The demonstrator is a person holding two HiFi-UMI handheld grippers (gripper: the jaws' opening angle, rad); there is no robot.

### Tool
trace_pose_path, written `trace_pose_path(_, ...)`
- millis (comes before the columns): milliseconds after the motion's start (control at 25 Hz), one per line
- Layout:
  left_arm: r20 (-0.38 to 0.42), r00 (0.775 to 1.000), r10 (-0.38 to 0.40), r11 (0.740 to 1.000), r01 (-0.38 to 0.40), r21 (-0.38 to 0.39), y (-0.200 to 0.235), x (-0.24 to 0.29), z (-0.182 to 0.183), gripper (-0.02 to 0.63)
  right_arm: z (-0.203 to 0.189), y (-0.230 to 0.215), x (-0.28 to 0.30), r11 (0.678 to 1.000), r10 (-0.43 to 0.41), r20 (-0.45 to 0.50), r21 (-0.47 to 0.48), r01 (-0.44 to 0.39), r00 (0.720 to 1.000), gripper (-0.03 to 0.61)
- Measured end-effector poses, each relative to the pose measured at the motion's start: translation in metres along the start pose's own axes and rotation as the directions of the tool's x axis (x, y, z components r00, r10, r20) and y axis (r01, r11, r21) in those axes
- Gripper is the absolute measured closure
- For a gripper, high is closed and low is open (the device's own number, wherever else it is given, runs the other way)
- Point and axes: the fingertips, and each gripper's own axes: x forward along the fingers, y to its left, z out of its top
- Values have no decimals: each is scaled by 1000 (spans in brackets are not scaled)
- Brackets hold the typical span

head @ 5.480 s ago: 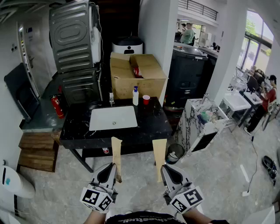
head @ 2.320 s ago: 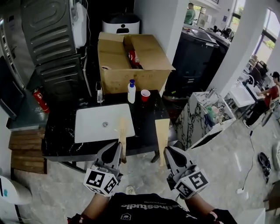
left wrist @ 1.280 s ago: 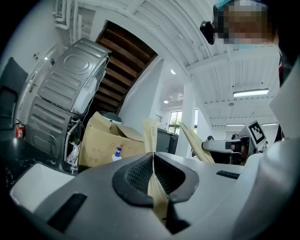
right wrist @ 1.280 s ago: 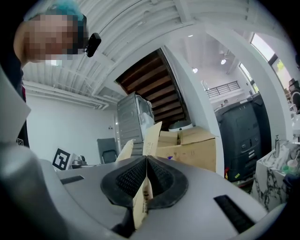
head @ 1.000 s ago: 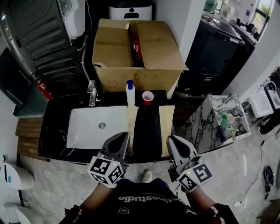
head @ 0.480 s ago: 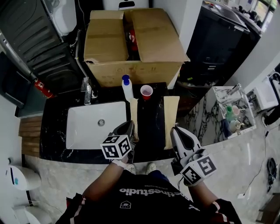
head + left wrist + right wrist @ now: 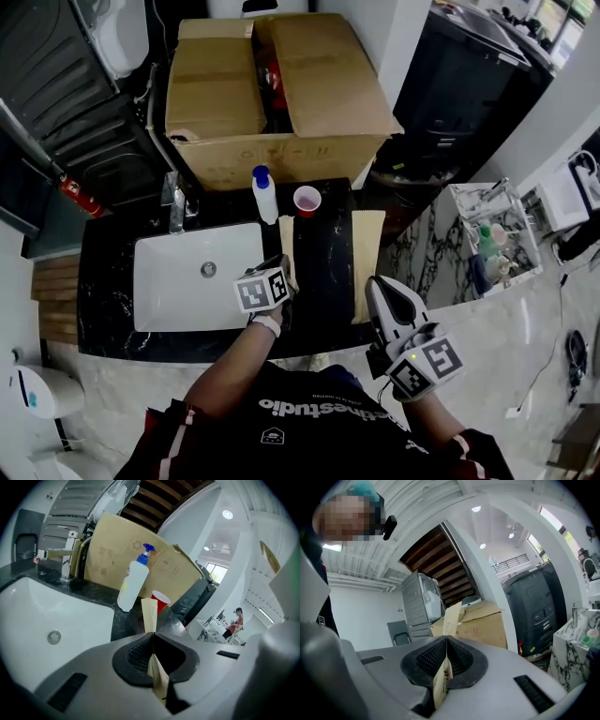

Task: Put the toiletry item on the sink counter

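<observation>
The left hand-held gripper [image 7: 152,638] is pressed together on a flat tan sachet [image 7: 150,614], holding it over the black counter [image 7: 328,246] just right of the white sink [image 7: 173,286], near a spray bottle [image 7: 264,195] and red cup [image 7: 307,200]. The right hand-held gripper [image 7: 446,641] pinches a second sachet [image 7: 452,616] at the counter's right edge.

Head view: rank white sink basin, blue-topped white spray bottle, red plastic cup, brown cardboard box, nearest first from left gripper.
1. White sink basin, just left of the left gripper.
2. Blue-topped white spray bottle and red plastic cup, ahead: too close to call.
3. Brown cardboard box, behind them.
</observation>
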Motion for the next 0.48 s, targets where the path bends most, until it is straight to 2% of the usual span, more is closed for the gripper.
trace_pose_path(160, -47, 998, 38, 999, -39, -15, 10, 14, -11, 592, 5, -4, 0, 1000, -6, 13, 14, 5, 1000, 538)
trace_pose_path(480, -79, 996, 34, 998, -38, -58, 11, 26, -20, 591, 5, -9, 1, 999, -12, 21, 31, 11, 1000, 537)
